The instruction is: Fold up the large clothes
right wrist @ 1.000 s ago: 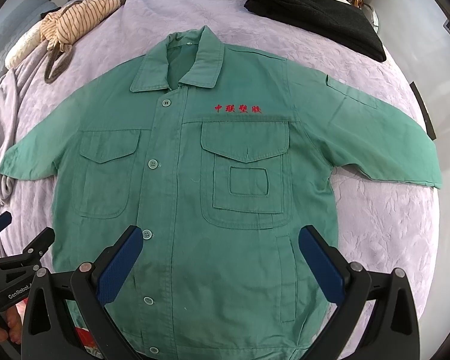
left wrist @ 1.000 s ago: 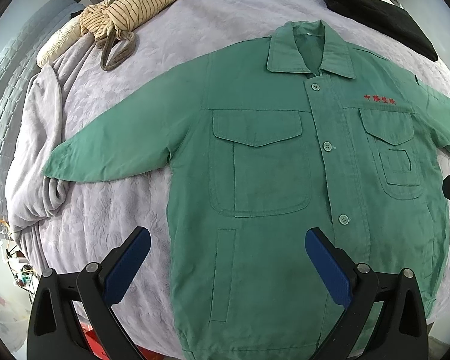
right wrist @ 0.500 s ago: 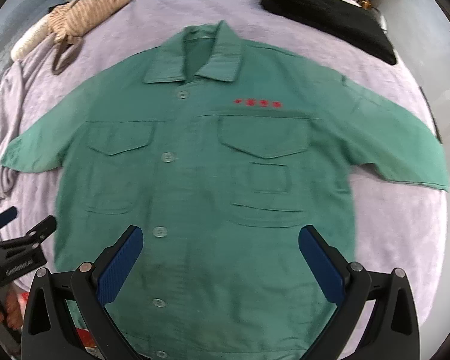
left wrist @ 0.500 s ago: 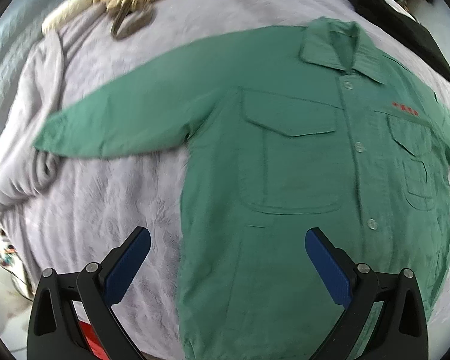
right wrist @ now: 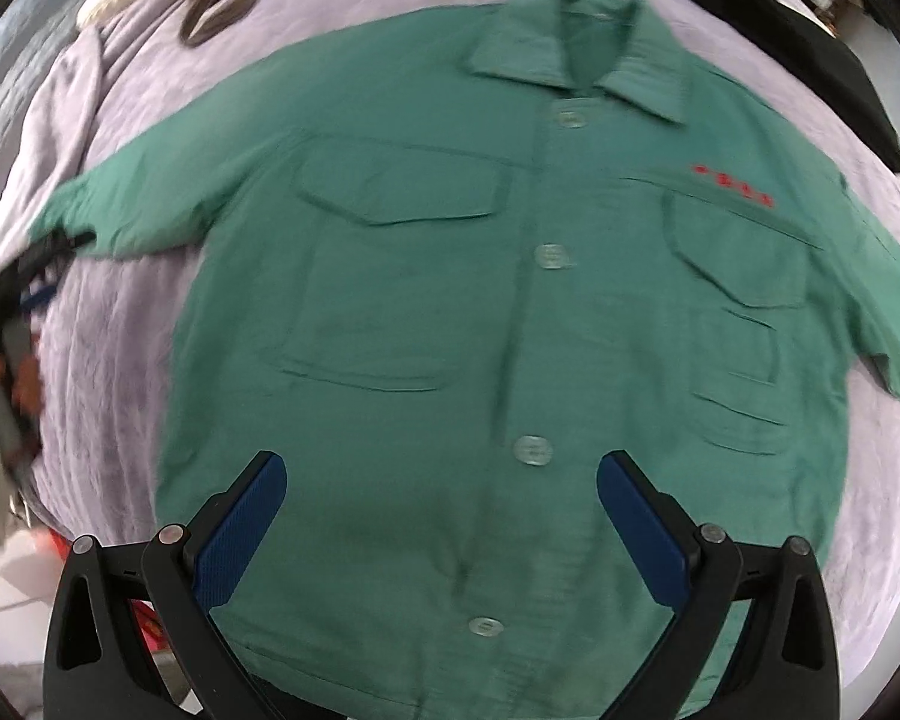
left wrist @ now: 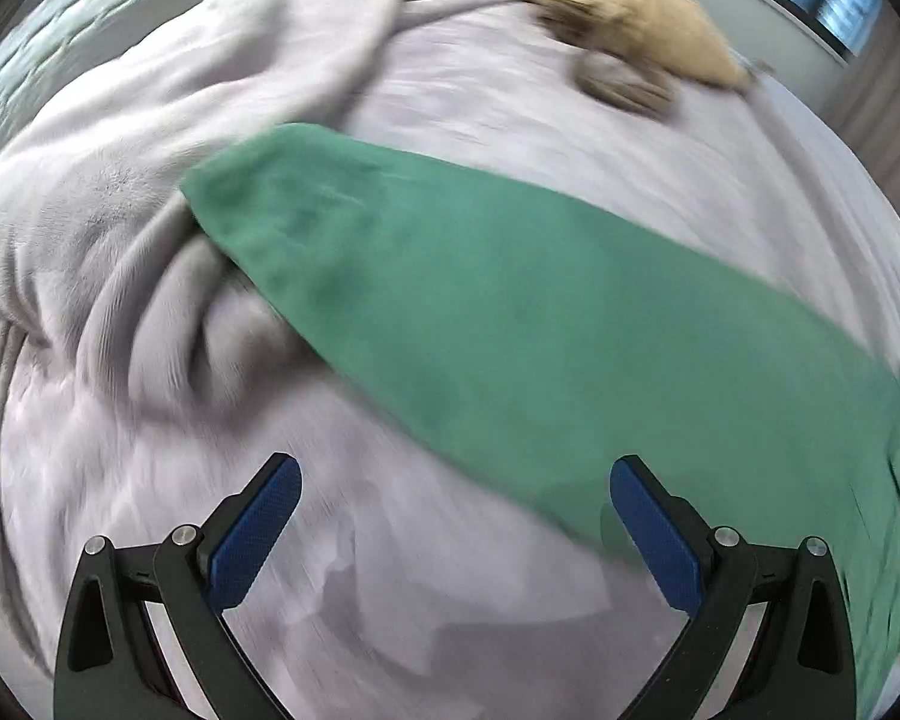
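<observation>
Item: green work jacket (right wrist: 450, 330), woven cloth, matte, lightly creased; lies flat and front-up on the bed (right wrist: 120, 360), buttoned down the middle with pale round buttons (right wrist: 551, 255). Pointed collar (right wrist: 570, 66) at the far end, hem toward the right wrist camera, so the body's long axis runs from near to far, tilted a little to the right. Two flapped chest pockets (right wrist: 390, 276), nothing seen in them; red embroidered characters (right wrist: 732, 185) above the pocket on the right side of that view, too blurred to read.

Sleeve (left wrist: 510, 300): in the left wrist view a long tapering green band, cuff end at upper left, running down to the lower right where it meets the jacket body; the cuff rests against a bunched fold of the cover.

Bed cover (left wrist: 150, 192): pale lilac-grey, soft, faintly patterned; smooth under the jacket, heaped in thick rolls at the left.

Other cloth: tan striped bundle (left wrist: 630, 18) at the far edge; dark folded garment (right wrist: 810, 36) at the far right, well apart from the jacket.

Left gripper (left wrist: 450, 516): black frame, blue textured fingers (left wrist: 252, 534) spread wide, holding nothing, above the cover just beside the sleeve.

Right gripper (right wrist: 438, 516): same make, fingers (right wrist: 240, 528) spread wide, empty, over the jacket's lower front
</observation>
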